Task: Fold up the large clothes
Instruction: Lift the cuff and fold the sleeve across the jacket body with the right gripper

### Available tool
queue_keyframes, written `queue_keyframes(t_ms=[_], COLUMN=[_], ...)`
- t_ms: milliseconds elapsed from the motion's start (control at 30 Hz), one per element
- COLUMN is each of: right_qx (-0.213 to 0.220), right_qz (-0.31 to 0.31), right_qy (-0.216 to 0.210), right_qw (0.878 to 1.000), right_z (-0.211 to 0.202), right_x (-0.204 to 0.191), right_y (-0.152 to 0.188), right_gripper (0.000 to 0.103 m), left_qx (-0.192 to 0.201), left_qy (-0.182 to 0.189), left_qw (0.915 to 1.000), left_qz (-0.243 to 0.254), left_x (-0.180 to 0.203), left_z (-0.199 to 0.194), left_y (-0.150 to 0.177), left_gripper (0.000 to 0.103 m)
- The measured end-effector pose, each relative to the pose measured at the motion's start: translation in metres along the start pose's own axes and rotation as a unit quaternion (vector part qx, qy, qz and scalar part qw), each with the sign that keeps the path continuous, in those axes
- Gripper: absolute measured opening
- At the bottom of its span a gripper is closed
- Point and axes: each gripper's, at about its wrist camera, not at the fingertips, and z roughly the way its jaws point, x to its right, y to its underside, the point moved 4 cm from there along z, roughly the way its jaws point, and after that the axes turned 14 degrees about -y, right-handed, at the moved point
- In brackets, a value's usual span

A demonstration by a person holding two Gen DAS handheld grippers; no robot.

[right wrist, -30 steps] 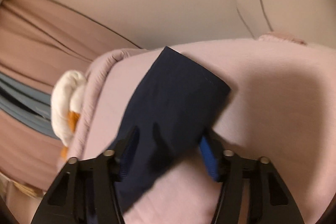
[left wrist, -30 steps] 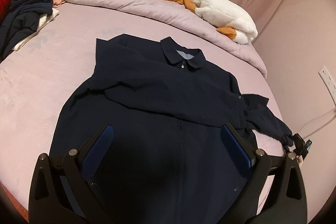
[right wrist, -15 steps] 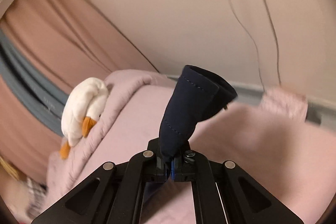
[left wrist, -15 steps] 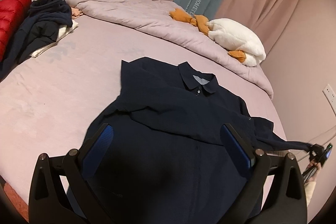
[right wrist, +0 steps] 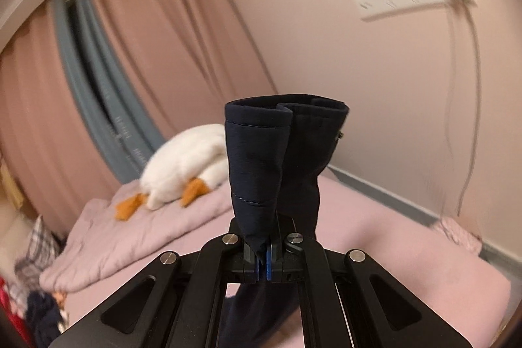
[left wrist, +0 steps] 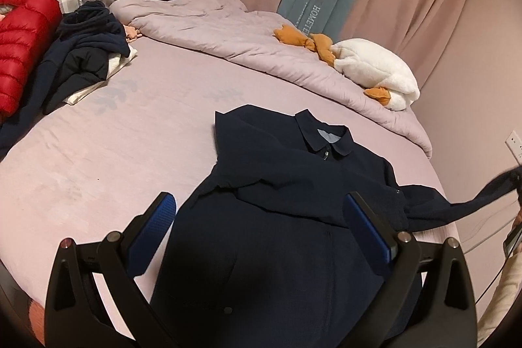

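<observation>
A dark navy collared jacket with a front zip lies face up near the foot edge of the pink-sheeted bed, its collar pointing toward the rumpled lilac quilt. One sleeve is already folded across the chest; the other sleeve is stretched off to the side and lifted clear of the bed. The right gripper is clamped tight on that sleeve's cuff, which stands up bunched above the closed jaws. The left gripper hovers over the jacket's lower front with its jaws spread wide and nothing between them. The step in hand looks like folding this sleeve in over the body. To do it well, the right gripper should carry the cuff across in a low arc, keeping light tension so the sleeve lays flat with its crease along the shoulder line, not twisted. The left gripper could press the jacket's body down so the pull does not drag the whole garment or disturb the sleeve already folded.
</observation>
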Motion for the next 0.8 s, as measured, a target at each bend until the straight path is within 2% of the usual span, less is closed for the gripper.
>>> queue_keyframes(t_ms=[167,267,433,567,800], right_qx=[-0.003,-0.014,-0.038,-0.055,-0.092], right_qz=[-0.049,-0.069,-0.093,-0.111,-0.153], right_qy=[-0.003,-0.017,-0.050,-0.076,-0.110], right_qw=[0.999,0.997,0.994,0.989,0.978], right_z=[0.011,0.018,0.027,0.036,0.055], right_x=[-0.048,-0.076,-0.120,-0.143,-0.184], right_y=[0.002,0.006,0.018,0.030,0.057], right_gripper=[0.003,0.003,0.003,0.003,0.003], left_qx=[0.012,0.014,0.021,0.015,0.012], left_qy=[0.005,0.011,0.002,0.009,0.000], left_qw=[0.9999,0.9998,0.9997,0.9995,0.9995], left_qz=[0.000,-0.005,-0.016,-0.026,-0.030], left_x=[-0.012,-0.020,-0.035,-0.045,-0.057], left_z=[-0.009,-0.014,-0.019,-0.020,-0.017], left_y=[-0.004,-0.008,-0.014,-0.014,-0.014], left_gripper=[0.102,0.102,0.102,0.102,0.102])
